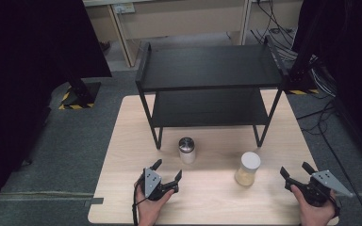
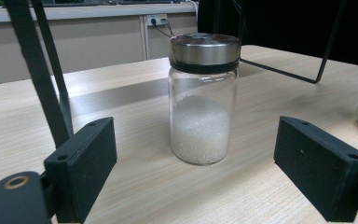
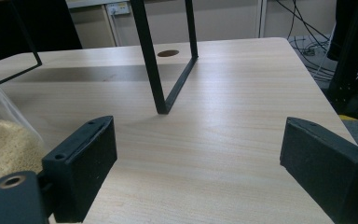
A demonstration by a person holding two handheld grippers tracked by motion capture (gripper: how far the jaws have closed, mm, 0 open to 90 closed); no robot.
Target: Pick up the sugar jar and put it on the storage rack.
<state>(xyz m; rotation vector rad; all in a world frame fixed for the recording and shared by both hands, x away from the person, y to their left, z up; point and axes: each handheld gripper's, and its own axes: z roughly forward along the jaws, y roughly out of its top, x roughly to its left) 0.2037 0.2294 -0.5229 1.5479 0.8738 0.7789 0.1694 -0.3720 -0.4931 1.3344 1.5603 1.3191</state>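
Upright on the pale wood-grain table [image 1: 122, 188], a clear glass jar [image 2: 201, 100] with a brushed-metal lid and white granules stands just ahead of the left gripper [image 1: 168, 173], whose matte black jaws are spread. The right gripper [image 1: 296, 171], likewise spread, sits beside a white-lidded jar [image 1: 248, 168] of tan grains; the high view shows the black two-tier shelf [image 1: 209, 66].

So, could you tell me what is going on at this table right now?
A person holds a gripper in each hand at a wooden table, both open and empty. The left gripper faces a steel-lidded jar of white grains, not touching it. The right gripper waits beside a white-lidded jar of yellowish grains. Both jars stand before a black two-tier shelf.
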